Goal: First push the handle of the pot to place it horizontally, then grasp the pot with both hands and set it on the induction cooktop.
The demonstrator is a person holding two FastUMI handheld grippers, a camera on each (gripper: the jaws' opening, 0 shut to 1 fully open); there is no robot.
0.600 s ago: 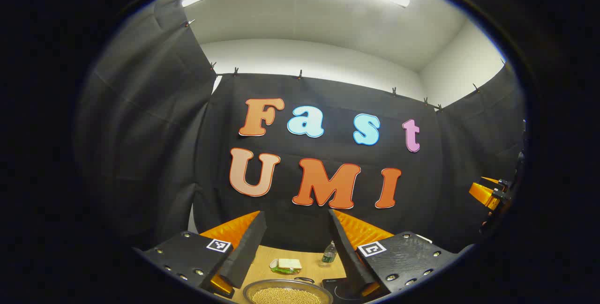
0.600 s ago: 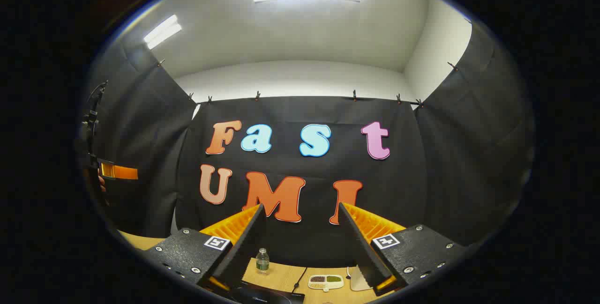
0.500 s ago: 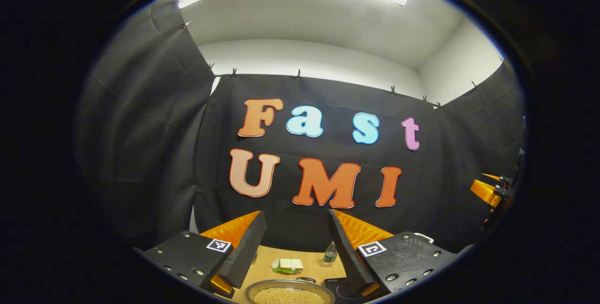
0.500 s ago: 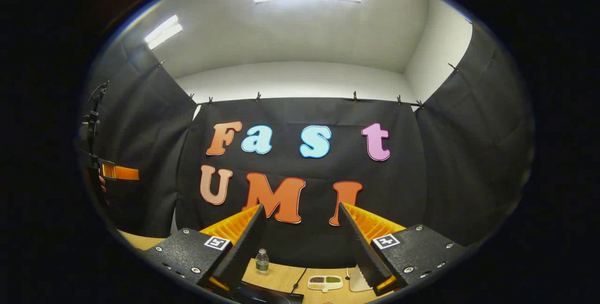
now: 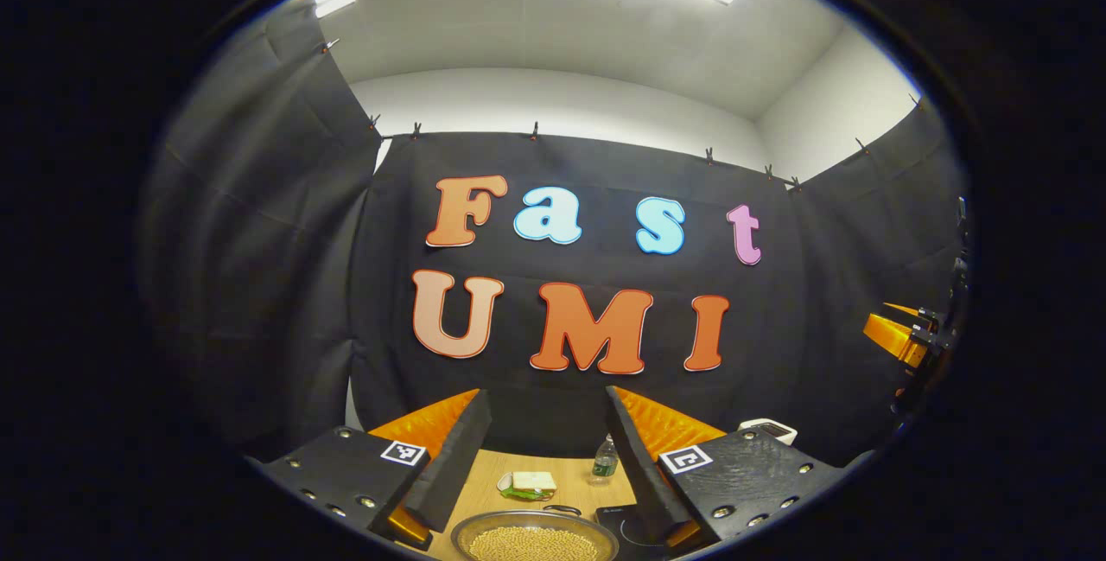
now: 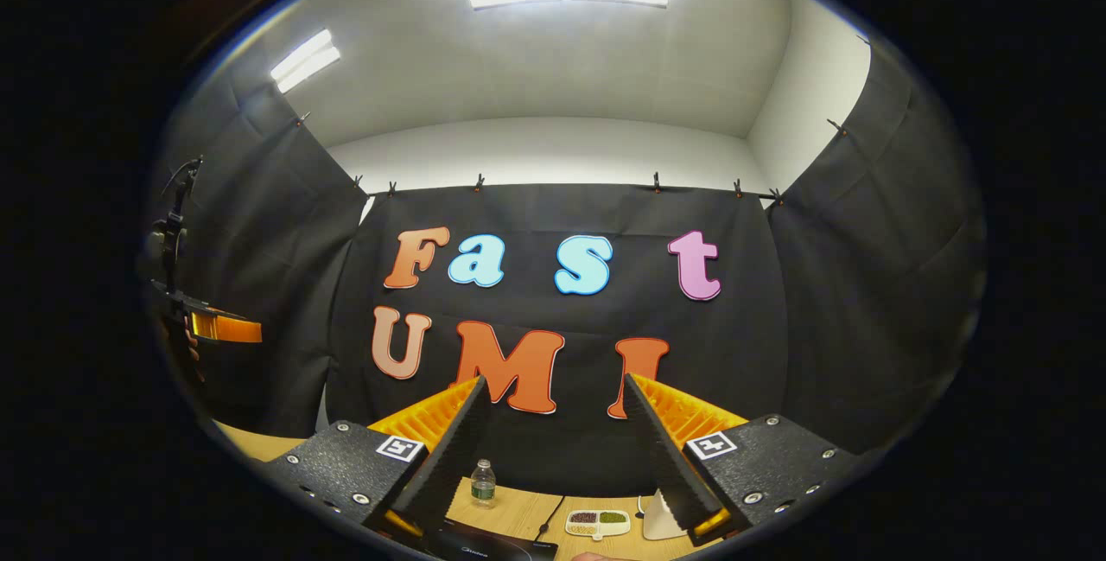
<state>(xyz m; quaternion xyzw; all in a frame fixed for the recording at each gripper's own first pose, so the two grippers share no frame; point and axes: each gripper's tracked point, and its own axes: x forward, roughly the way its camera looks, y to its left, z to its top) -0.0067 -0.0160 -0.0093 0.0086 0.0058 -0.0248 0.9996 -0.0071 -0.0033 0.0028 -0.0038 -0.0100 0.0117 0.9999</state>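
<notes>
Grippers first: the left gripper [image 5: 540, 449] has its jaws spread wide with nothing between them, and the right gripper [image 6: 553, 449] is the same, gaping and empty. Both are held high and aimed mostly at the booth wall, so the table [image 5: 492, 492] only peeks in low between the fingers.

Just below the left gripper's fingertips sits the pot [image 5: 534, 537], a wide metal pan loaded with what looks like small yellowish beans. A dark loop at its far rim might be the handle [image 5: 562, 510], but it's too small to say how it's lying. Right beside the pot, under the left gripper's right-hand finger, is the induction cooktop [image 5: 624, 526], which I also see under the right gripper's left-hand finger. Farther out past the pot there's a sandwich [image 5: 529, 485] and a water bottle [image 5: 604, 460], and out ahead of the right gripper a little divided dish [image 6: 598, 521].

What worries me: nothing's been touched yet and both grippers have a long way down to come. That pot is full, so a sloppy shove at the handle could scoot the whole thing or slosh beans over the rim. When lifting with two grippers, if one side comes up before the other, it tips and spills. And the bottle looks easy to clip on a wide swing.
</notes>
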